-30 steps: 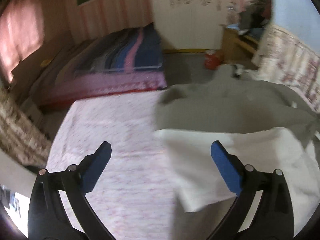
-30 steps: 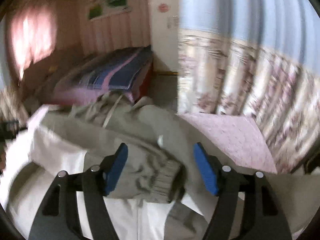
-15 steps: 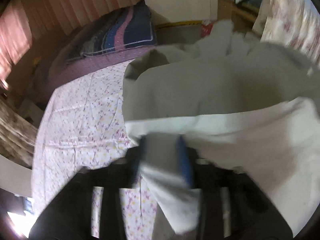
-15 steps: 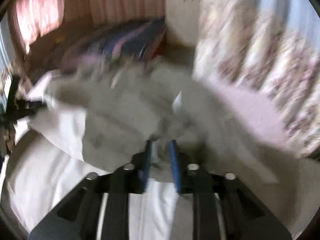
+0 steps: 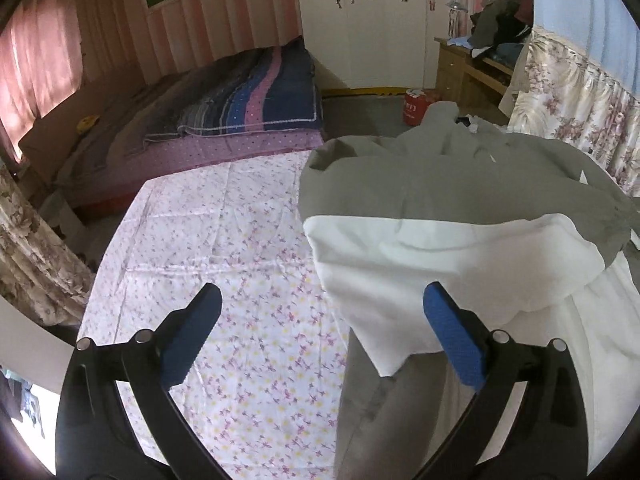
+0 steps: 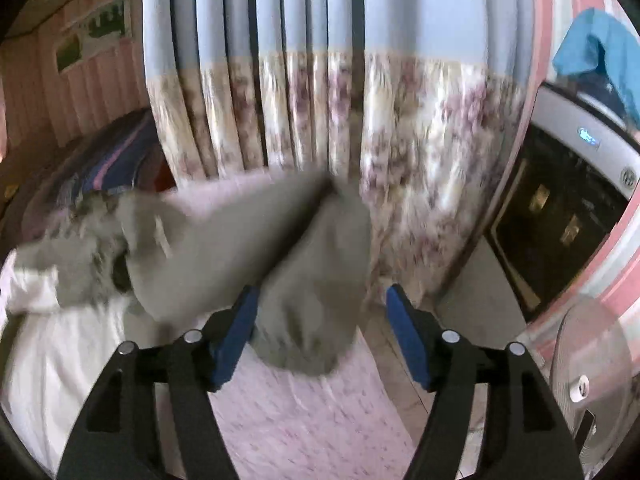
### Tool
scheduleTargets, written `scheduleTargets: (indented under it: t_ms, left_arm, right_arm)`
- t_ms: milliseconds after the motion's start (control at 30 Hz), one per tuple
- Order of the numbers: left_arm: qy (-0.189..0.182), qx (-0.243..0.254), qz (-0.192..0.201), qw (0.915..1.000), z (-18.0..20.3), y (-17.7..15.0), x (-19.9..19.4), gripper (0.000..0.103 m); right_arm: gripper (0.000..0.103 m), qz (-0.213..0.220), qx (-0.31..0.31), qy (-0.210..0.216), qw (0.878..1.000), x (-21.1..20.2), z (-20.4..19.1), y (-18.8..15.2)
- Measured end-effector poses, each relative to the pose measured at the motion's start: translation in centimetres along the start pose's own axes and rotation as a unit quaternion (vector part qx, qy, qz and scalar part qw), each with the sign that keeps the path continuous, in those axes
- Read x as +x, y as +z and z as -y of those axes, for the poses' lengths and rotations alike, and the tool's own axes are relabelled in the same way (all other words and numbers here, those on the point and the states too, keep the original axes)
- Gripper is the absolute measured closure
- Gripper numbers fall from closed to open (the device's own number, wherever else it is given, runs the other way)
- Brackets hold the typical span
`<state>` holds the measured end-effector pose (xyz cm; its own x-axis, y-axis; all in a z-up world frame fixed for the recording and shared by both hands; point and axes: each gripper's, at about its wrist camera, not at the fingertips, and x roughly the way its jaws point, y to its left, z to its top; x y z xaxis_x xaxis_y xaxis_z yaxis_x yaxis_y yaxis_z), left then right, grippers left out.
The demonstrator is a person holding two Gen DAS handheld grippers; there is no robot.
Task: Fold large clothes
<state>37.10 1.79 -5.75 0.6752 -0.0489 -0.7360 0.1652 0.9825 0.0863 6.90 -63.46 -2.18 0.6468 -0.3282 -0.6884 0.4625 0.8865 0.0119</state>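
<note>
A grey and white jacket (image 5: 460, 216) lies spread on the flower-print sheet (image 5: 224, 280), its grey sleeve (image 6: 288, 264) folded over near the curtain (image 6: 400, 152). The left hand-held gripper (image 5: 320, 336) hangs spread above the hem; the right hand-held gripper (image 6: 320, 332) is spread around the cuff without pinching it.

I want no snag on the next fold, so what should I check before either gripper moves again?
1. Left gripper open and empty: ok.
2. Right gripper open: ok.
3. Grey sleeve free of the right fingers: cannot tell, blurred.
4. Grey and white garment lying flat: not ok, white layer is folded over and rumpled.
5. Floral sheet smooth beside the garment: ok.
</note>
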Motion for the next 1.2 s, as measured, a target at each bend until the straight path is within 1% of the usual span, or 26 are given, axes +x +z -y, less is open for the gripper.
scheduleTargets:
  t_ms: [100, 167, 233, 267, 300, 333, 367, 433, 467, 533, 567, 600, 633, 667, 700, 767, 800, 867, 900, 933, 967, 1033, 1067, 1100, 1167, 1200]
  left_arm:
    - [-0.014, 0.004, 0.007, 0.9999, 0.9, -0.1, -0.4, 0.003]
    - [-0.016, 0.004, 0.006, 0.9998, 1.2, -0.1, -0.5, 0.003]
    - [-0.016, 0.009, 0.008, 0.9998, 1.6, -0.2, -1.0, 0.003]
    - [-0.014, 0.013, 0.008, 0.9998, 1.8, -0.2, -1.2, 0.003]
    - [-0.007, 0.019, 0.009, 0.9998, 1.8, -0.3, -1.5, 0.003]
    - [0.000, 0.022, 0.009, 0.9997, 1.8, -0.5, -1.7, 0.003]
    - [0.009, 0.025, 0.008, 0.9996, 1.6, -0.6, -1.9, 0.003]
    - [0.018, 0.027, 0.006, 0.9995, 1.0, -0.8, -2.3, 0.003]
    - [0.019, 0.024, 0.003, 0.9995, 0.6, -0.9, -2.5, 0.003]
    - [0.017, 0.012, -0.006, 0.9998, -0.1, -1.0, -3.0, 0.003]
    - [0.014, 0.006, -0.011, 0.9998, -0.3, -1.0, -3.1, 0.003]
    - [0.009, 0.000, -0.017, 0.9998, -0.4, -1.1, -3.3, 0.003]
    - [0.001, -0.004, -0.023, 0.9997, -0.2, -1.3, -3.7, 0.003]
    - [-0.011, -0.005, -0.026, 0.9996, 0.0, -1.6, -4.1, 0.004]
    - [-0.019, -0.005, -0.028, 0.9994, 0.2, -1.9, -4.3, 0.004]
    - [-0.036, -0.008, -0.026, 0.9990, 0.7, -2.6, -5.3, 0.004]
    - [-0.044, -0.010, -0.023, 0.9987, 0.8, -2.9, -5.8, 0.004]
    - [-0.059, -0.009, -0.007, 0.9982, 1.1, -3.6, -7.3, 0.004]
    - [-0.059, -0.007, -0.001, 0.9982, 1.2, -3.8, -7.7, 0.004]
    - [-0.054, -0.003, 0.008, 0.9985, 1.2, -4.1, -8.4, 0.004]
    - [-0.049, -0.002, 0.013, 0.9987, 1.2, -4.2, -8.7, 0.004]
    - [-0.039, 0.000, 0.022, 0.9990, 0.9, -4.6, -9.2, 0.004]
    - [-0.036, -0.004, 0.022, 0.9991, 0.5, -4.7, -9.2, 0.003]
    - [-0.034, -0.007, 0.021, 0.9992, 0.2, -4.7, -9.2, 0.003]
    - [-0.031, -0.019, 0.014, 0.9993, -0.8, -4.7, -8.8, 0.003]
    - [-0.025, -0.026, 0.008, 0.9993, -1.4, -4.7, -8.5, 0.003]
  right_arm:
    - [0.032, -0.019, -0.016, 0.021, 0.999, 2.4, 0.0, -1.6]
    - [0.030, -0.029, -0.025, 0.010, 0.999, 4.5, 0.0, -2.1]
    - [0.029, -0.038, -0.026, 0.020, 0.999, 6.6, 0.0, -2.1]
    - [0.035, -0.044, -0.023, 0.025, 0.998, 7.3, 0.1, -2.1]
    - [0.050, -0.049, -0.019, 0.031, 0.998, 7.8, 0.2, -1.9]
    - [0.076, -0.053, -0.012, 0.041, 0.998, 7.7, 0.2, -1.5]
    - [0.089, -0.052, -0.008, 0.048, 0.997, 7.2, 0.1, -1.1]
    - [0.091, -0.034, -0.020, 0.054, 0.998, 5.2, -0.9, -0.3]
    - [0.091, -0.030, -0.026, 0.062, 0.997, 4.0, -1.5, 0.1]
    - [0.091, -0.018, -0.031, 0.102, 0.994, 1.0, -3.5, 1.2]
    - [0.091, -0.010, -0.034, 0.126, 0.991, -0.5, -4.7, 1.9]
    - [0.091, -0.002, -0.035, 0.163, 0.986, -2.4, -6.4, 2.7]
    - [0.091, 0.004, -0.038, 0.200, 0.979, -4.0, -8.2, 3.5]
    - [0.091, 0.008, -0.043, 0.227, 0.973, -5.1, -9.6, 4.1]
    - [0.091, 0.016, -0.055, 0.262, 0.963, -6.6, -12.0, 4.9]
    - [0.092, 0.017, -0.070, 0.319, 0.945, -8.0, -15.9, 6.3]
    - [0.093, 0.015, -0.077, 0.353, 0.932, -8.5, -18.7, 7.4]
    - [0.094, 0.008, -0.089, 0.387, 0.918, -8.5, -22.7, 8.8]
    - [0.094, 0.004, -0.102, 0.402, 0.910, -8.2, -25.8, 9.7]
    - [0.094, -0.001, -0.112, 0.411, 0.905, -7.7, -27.9, 10.3]
    - [0.094, -0.013, -0.122, 0.424, 0.897, -6.8, -31.3, 10.8]
    - [0.094, -0.041, -0.126, 0.436, 0.890, -4.4, -36.2, 11.0]
    - [0.090, -0.048, -0.134, 0.423, 0.895, -3.0, -38.9, 10.8]
    - [0.087, -0.055, -0.144, 0.414, 0.897, -1.9, -40.6, 10.7]
    - [0.067, -0.092, -0.164, 0.406, 0.894, 0.7, -44.3, 10.1]
    - [0.061, -0.102, -0.165, 0.404, 0.894, 1.5, -45.6, 9.9]
